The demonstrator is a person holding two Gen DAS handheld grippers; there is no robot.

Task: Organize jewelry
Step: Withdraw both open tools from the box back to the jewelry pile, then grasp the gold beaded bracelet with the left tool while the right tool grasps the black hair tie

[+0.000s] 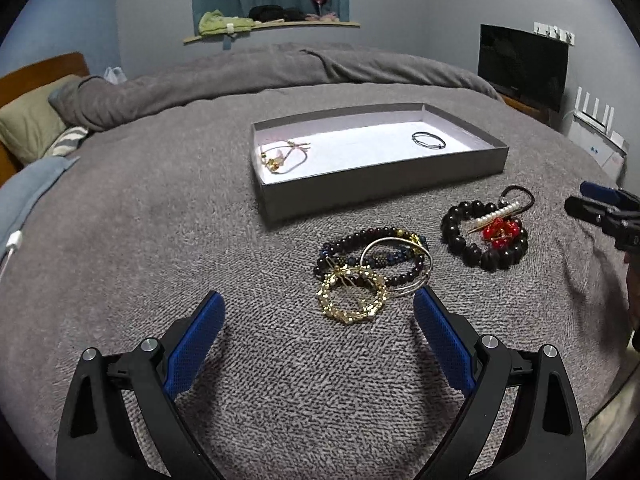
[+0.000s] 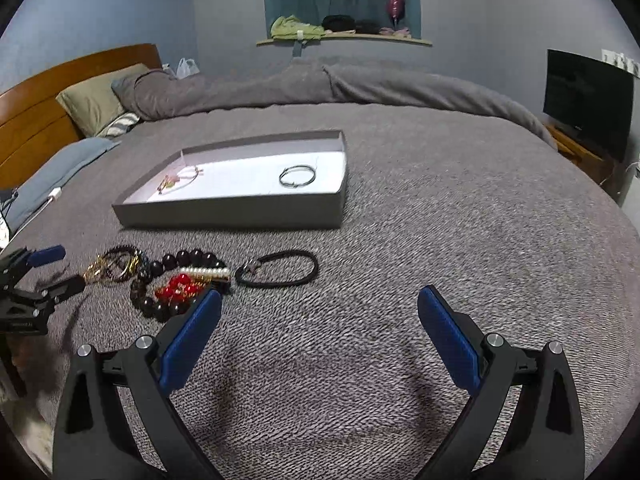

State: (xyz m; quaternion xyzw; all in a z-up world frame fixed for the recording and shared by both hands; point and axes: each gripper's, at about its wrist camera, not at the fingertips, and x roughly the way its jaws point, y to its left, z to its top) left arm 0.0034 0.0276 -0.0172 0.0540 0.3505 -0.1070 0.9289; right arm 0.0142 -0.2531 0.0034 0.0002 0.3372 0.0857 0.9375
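A grey tray (image 1: 360,188) (image 2: 240,216) on the bed holds a pink-and-gold bracelet (image 1: 282,156) (image 2: 176,178) and a thin dark ring bracelet (image 1: 429,140) (image 2: 297,176). In front of it lie a gold hoop piece (image 1: 352,294), dark beaded bracelets with a silver bangle (image 1: 380,258) (image 2: 116,266), a black bead bracelet (image 1: 480,236) (image 2: 160,292) with a pearl bar and red beads (image 1: 500,232) (image 2: 178,288), and a black cord bracelet (image 2: 278,274). My left gripper (image 1: 318,312) is open just before the gold hoop. My right gripper (image 2: 320,308) is open and empty, right of the pile.
The grey blanket (image 2: 440,240) covers the bed. Pillows (image 2: 96,100) and a wooden headboard (image 2: 36,112) are at the left. A dark screen (image 2: 588,100) stands at the right, a shelf with clothes (image 2: 344,32) on the far wall.
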